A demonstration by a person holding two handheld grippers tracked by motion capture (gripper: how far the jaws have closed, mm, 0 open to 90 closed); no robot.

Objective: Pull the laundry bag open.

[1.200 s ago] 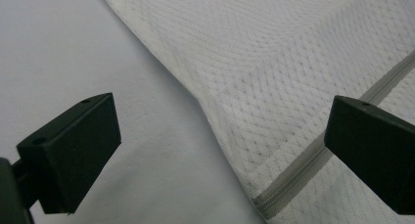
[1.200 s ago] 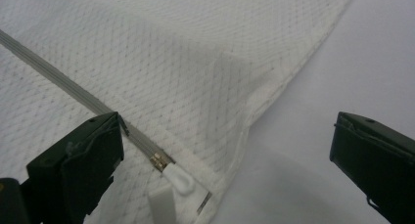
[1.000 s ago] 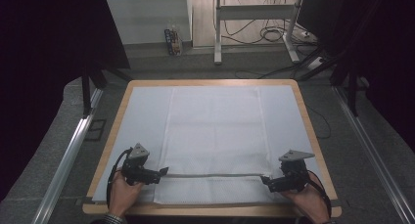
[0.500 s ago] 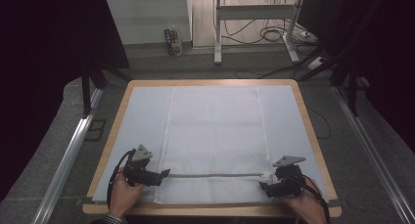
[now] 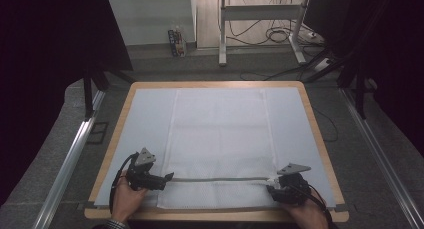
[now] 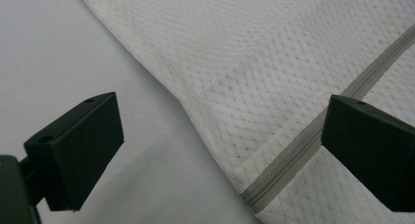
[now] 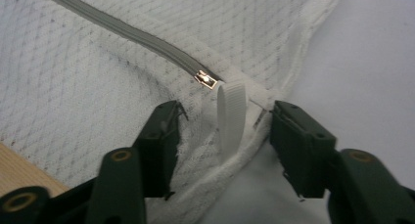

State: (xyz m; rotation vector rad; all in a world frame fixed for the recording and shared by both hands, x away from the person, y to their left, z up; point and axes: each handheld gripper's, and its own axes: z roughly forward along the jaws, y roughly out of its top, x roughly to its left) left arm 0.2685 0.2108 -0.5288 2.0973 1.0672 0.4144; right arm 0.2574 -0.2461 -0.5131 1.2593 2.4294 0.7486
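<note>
We see a white mesh bag (image 5: 219,144) lying flat on the tabletop (image 5: 305,134), with its grey zipper (image 5: 220,179) near us. Our left gripper (image 6: 220,145) is wide open at the zipper's end, holding nothing. Our right gripper (image 7: 222,136) is half open around the bag's corner and its little white loop (image 7: 230,114).

The left gripper (image 5: 169,177) sits low at the near left, jaws spread wide. The right gripper (image 5: 272,185) sits at the near right, jaws parted, each held in a hand.
</note>
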